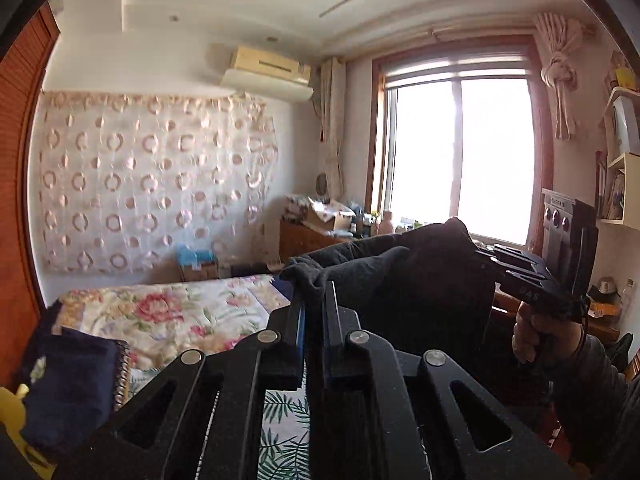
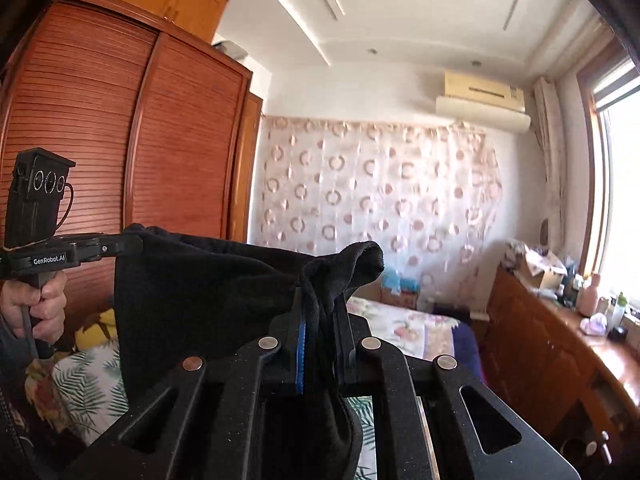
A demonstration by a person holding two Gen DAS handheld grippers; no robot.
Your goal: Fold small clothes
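Left tongs [image 1: 314, 300], right tongs [image 2: 322, 312] each clamp black garment [image 2: 200, 280]; "GenRobot.AI" on left.

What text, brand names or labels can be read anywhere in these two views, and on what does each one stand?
"GenRobot.AI": white print on the side of the left gripper, seen from the right wrist view.
"DAS": faint letters on the body of the right gripper, seen from the left wrist view; only partly legible.
Small label atop the camera module on the right gripper: too blurred to read.
Black garment, air conditioner: no readable text.
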